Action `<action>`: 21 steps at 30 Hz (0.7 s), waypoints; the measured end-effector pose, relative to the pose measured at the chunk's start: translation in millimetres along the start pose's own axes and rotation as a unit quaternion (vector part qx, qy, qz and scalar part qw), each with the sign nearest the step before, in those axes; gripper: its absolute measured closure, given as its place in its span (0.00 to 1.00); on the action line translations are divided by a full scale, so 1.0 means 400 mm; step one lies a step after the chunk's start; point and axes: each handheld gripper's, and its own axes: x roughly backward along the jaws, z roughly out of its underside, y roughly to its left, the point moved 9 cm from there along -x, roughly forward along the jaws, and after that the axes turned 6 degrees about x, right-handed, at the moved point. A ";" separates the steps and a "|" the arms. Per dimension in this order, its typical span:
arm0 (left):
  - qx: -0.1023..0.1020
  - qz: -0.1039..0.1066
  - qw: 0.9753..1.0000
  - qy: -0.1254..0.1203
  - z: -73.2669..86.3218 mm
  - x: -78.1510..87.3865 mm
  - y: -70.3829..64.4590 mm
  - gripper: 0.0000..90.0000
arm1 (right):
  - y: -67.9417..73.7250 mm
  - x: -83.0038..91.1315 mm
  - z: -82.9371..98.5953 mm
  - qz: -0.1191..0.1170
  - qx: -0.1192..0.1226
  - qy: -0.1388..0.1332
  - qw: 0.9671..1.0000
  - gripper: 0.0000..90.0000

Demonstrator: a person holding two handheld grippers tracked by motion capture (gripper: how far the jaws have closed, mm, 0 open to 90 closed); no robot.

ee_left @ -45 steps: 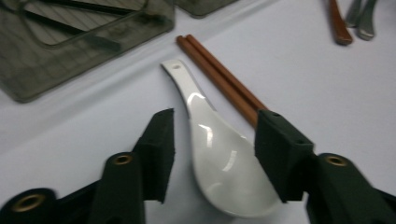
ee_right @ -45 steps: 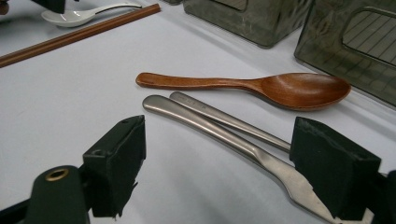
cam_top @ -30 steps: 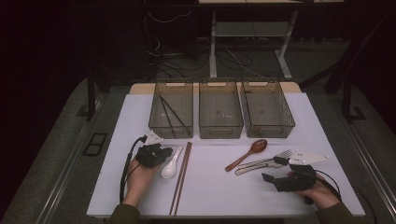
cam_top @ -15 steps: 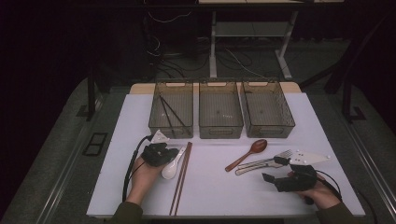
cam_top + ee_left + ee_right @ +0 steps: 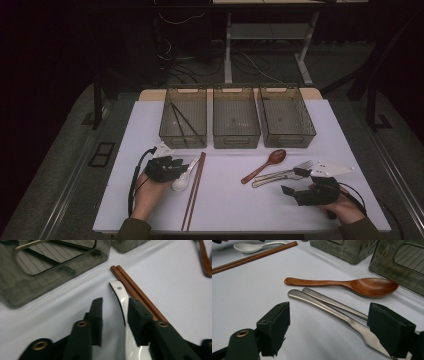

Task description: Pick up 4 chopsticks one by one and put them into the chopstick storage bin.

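- The left gripper (image 5: 112, 315) sits low on the counter (image 5: 235, 200), its jaws parted around the handle of the white spoon (image 5: 123, 307); the right-hand pad touches or nearly touches the handle, while the left-hand pad stands apart from it.
- In the high view the white spoon lies at lower left of centre, its bowl toward the person, just beside the brown chopsticks (image 5: 195, 187).
- Risk: the chopsticks run right along the spoon's handle in the left gripper view, under the right-hand jaw. Closing now could catch a chopstick with the spoon or roll the pair aside.
- Risk: the handle is thin, glossy and curved; a pinch off its middle would likely let it swivel or slide out once lifted.
- The right gripper (image 5: 337, 325) has its jaws wide apart, holding nothing, low over the handles of the metal fork and knife (image 5: 329, 306), with the wooden spoon (image 5: 352, 285) just beyond.
- Risk there: the two metal handles lie touching, so a careless close would probably take both or push one away.
- Three grey bins (image 5: 236, 120) stand along the upper middle of the frame, the left one already holding dark chopsticks.
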 end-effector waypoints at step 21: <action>0.007 0.003 0.999 0.045 0.087 0.031 -0.046 0.58 | 0.004 -0.003 -0.001 -0.002 0.005 0.002 1.000 0.20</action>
